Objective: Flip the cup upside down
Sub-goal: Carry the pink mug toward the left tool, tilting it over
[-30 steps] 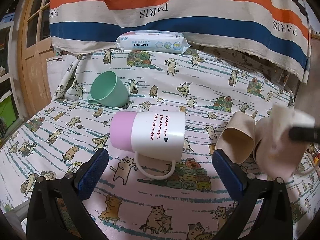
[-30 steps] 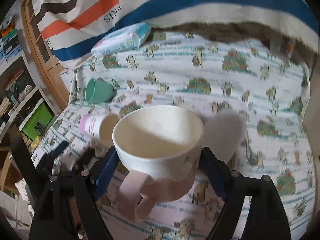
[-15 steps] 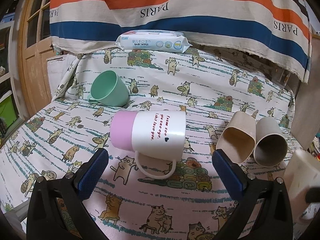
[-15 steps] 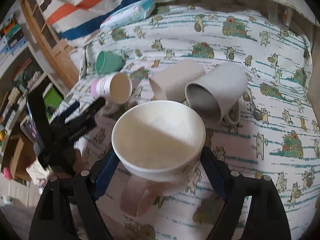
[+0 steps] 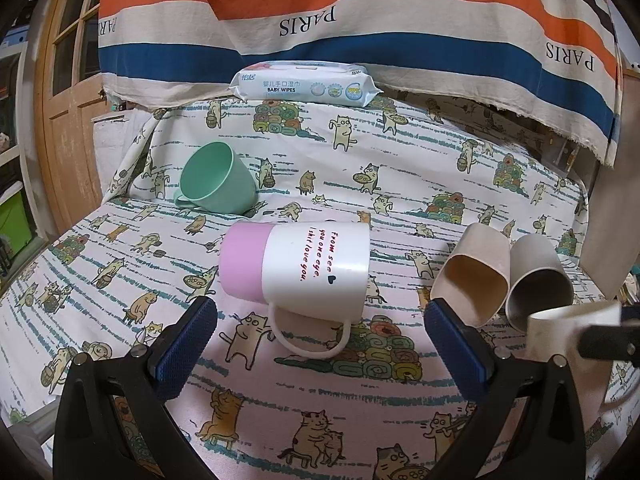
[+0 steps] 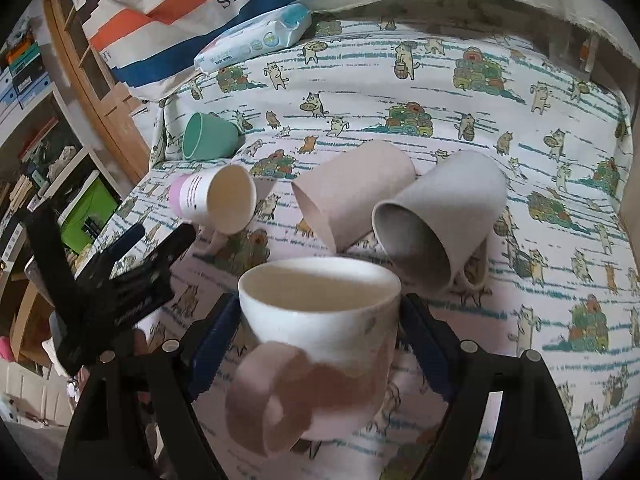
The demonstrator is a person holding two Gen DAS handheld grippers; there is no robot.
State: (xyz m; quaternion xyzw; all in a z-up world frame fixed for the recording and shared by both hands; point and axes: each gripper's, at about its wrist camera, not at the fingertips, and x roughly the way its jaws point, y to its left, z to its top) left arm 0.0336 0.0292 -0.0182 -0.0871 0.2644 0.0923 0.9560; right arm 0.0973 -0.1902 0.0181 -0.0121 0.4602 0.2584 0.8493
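My right gripper (image 6: 320, 320) is shut on a white and pink mug (image 6: 320, 320), mouth up and tilted toward the camera, handle toward me, held above the cat-print cloth (image 6: 520, 240). The same mug (image 5: 568, 336) shows at the right edge of the left wrist view. My left gripper (image 5: 320, 344) is open and empty, its blue pads either side of a white and pink mug with red writing (image 5: 296, 264) that lies on its side, handle toward me. That mug also shows in the right wrist view (image 6: 216, 200).
A green cup (image 5: 216, 180) lies on its side at the back left. A beige cup (image 5: 472, 276) and a grey cup (image 5: 540, 284) lie side by side at right. A baby wipes pack (image 5: 304, 86) rests at the back under a striped cloth (image 5: 360, 20). A wooden door (image 5: 64, 80) stands at left.
My right gripper has carried its mug down and toward me, lower over the cloth in front of the grey cup. The left gripper and the lying mugs have not moved.
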